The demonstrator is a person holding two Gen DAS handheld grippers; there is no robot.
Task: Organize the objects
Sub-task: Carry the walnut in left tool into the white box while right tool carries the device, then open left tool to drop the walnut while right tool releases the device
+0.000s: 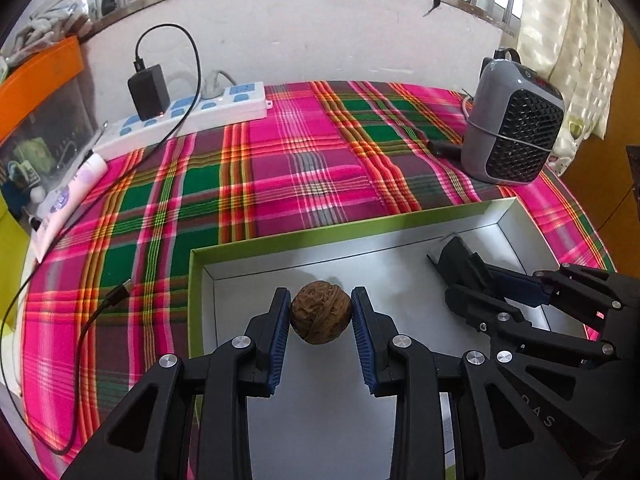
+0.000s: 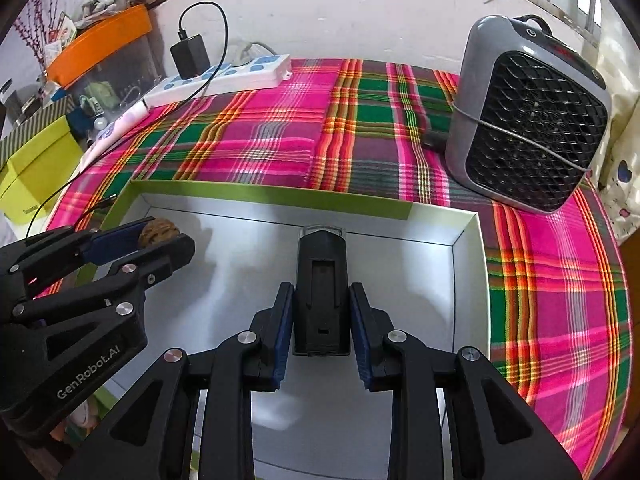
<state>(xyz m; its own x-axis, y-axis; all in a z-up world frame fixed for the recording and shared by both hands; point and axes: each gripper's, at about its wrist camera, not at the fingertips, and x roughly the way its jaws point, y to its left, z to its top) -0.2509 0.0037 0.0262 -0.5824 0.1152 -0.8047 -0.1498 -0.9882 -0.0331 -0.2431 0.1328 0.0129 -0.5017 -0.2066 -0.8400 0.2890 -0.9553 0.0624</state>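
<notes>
Left hand-held gripper [image 1: 321, 312] clenched on walnut [image 1: 320, 312], blue pads pressing both sides, nut over near-left part of open box [image 1: 256, 242]. Right hand-held gripper [image 2: 322, 320] grasping black rectangular device [image 2: 321, 280], pointing toward box's far wall, over grey box floor. Both hand-held grippers side by side over box. Box sits on plaid-covered surface [image 1: 280, 168]. Grey fan heater [image 2: 528, 112] near far right corner; power strip [image 1: 188, 116] with black charger [image 1: 149, 90] along back wall.
</notes>
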